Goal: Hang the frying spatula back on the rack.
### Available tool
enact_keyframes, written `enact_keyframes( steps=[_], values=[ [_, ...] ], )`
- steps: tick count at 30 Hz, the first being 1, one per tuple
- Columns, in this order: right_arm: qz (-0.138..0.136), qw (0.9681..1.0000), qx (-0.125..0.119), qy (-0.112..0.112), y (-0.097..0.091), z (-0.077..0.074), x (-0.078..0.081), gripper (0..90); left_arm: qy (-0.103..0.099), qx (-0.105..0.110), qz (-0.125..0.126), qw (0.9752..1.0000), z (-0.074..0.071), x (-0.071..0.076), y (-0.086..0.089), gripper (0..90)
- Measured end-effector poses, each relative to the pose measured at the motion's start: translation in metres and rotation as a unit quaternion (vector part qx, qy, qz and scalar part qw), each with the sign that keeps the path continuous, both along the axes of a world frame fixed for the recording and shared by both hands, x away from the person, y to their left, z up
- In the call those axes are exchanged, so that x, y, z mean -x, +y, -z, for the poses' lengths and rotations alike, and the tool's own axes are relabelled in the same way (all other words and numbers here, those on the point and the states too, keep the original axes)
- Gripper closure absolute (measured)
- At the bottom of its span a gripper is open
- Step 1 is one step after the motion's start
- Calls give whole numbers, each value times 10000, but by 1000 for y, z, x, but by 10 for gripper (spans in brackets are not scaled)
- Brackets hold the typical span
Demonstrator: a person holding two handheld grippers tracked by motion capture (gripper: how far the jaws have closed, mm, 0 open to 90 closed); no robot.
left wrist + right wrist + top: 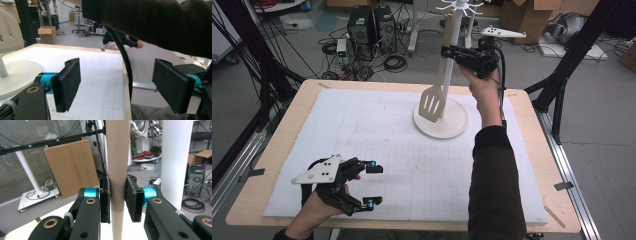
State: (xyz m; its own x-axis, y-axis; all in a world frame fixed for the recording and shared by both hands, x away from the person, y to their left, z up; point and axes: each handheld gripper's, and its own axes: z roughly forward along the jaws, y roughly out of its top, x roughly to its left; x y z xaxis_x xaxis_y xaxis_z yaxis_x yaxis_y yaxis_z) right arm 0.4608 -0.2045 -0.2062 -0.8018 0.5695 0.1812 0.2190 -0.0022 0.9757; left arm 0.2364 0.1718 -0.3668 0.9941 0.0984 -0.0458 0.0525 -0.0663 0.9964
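Over the far right of the table: right gripper (447, 51) raised, jaws clamped on the handle of the spatula (439, 85); pads pressing both sides of the handle in the right gripper view (117, 197)
Spatula: hanging upright beside the white pole of the stand (447, 125); slotted blade low, just above the round base; handle top up by the hooks
Stand: far right part of the white mat (362, 145), on the wooden table (277, 145)
Near left corner: left gripper (371, 185) resting low over the mat, jaws spread wide, nothing between the pads (67, 82); well apart from the spatula
Right sleeve: dark, crossing the top of the left gripper view
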Motion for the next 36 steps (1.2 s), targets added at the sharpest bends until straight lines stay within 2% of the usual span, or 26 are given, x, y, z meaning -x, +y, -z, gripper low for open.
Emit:
enact_keyframes(
  steps=[2,5,7,12,16,20,24,28,32,36],
  values=[
    [106,9999,47,-29,1,0,2,742,-10,-12,-15,10000,0,0,1,234],
    [197,9997,72,-132,1,1,6,634,-11,-13,-12,10000,-1,0,2,233],
    [274,9994,74,-198,-1,4,10,610,-10,-6,-9,10000,-1,0,2,233],
    [138,9997,57,-191,-13,14,20,516,-13,-21,-4,10000,-1,0,3,233],
    [12,9996,100,-246,-26,25,36,424,8,-19,-57,10000,-1,-2,4,229],
    [-145,9992,220,-287,-43,37,60,338,-12,-37,-135,9999,-1,-6,9,225],
    [-262,9983,361,-370,-62,56,87,291,-9,-79,-262,9996,1,-9,15,217],
    [-339,9984,321,-322,-75,75,115,194,26,-65,-392,9992,5,-13,24,214],
    [-508,9963,387,-571,-81,94,147,170,54,-71,-514,9986,9,-16,32,214],
    [-671,9951,381,-620,-87,113,175,161,71,-134,-624,9979,13,-18,35,215]
  ],
)
